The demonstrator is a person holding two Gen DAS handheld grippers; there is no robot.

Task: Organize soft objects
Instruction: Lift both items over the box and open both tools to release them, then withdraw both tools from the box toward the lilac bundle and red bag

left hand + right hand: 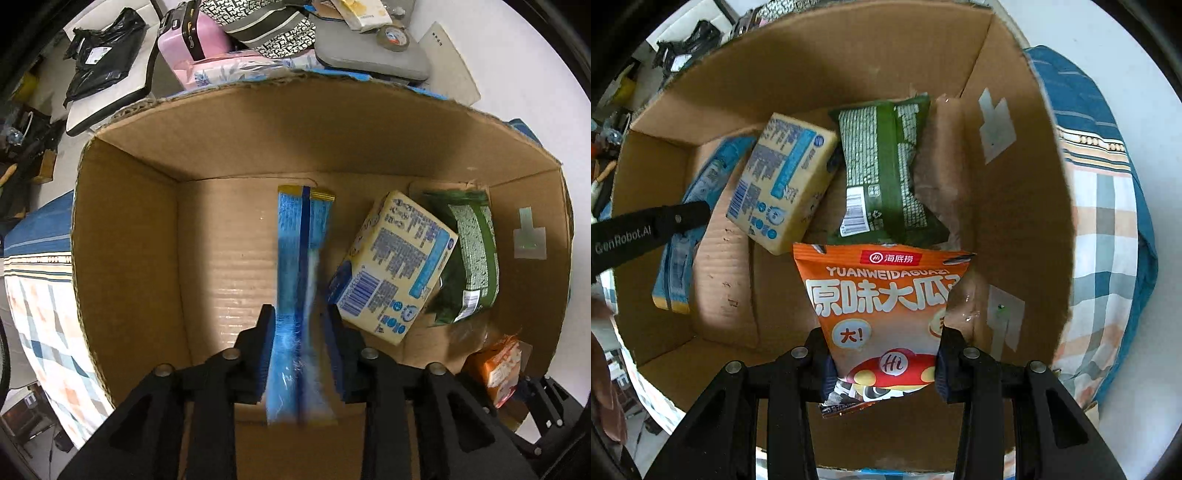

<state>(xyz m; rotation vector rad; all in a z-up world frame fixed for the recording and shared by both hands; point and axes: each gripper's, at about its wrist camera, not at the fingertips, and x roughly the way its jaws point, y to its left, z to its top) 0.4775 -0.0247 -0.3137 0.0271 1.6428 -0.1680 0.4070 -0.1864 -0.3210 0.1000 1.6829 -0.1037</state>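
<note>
Two packets are being carried over the open cardboard box [122, 236] at once, one in each tool. Nearest in the left wrist view, the left gripper [300, 350] has its jaws pressed against the sides of a long blue packet [301, 266], gripping it near its close end. The packet's long axis runs straight ahead from the fingers, so its gold-edged far end points at the back wall of the box, and the bare left half of the floor lies beneath it. It looks blurred, so whether its far end already touches the floor is hard to say.

In the right wrist view, the right gripper [882, 363] is clamped on the lower part of an orange seed bag [882, 295], which stands up ahead of the fingers above the near right part of the box.

Further in, a pale yellow pack [781, 184] lies tilted on the floor, and just beyond it to the right a green pouch [882, 166] lies against the far right corner; the two seem to touch or overlap along one edge. The blue packet sits to the left of the yellow pack, close beside it.

My reading is that the coming release turns on this: the left hand's packet has free floor directly below and ahead, while the orange bag hangs over the near edges of the yellow pack and green pouch, so it may land partly on top of them.

Beyond the box, a pink case [188, 37] sits among the clutter.
</note>
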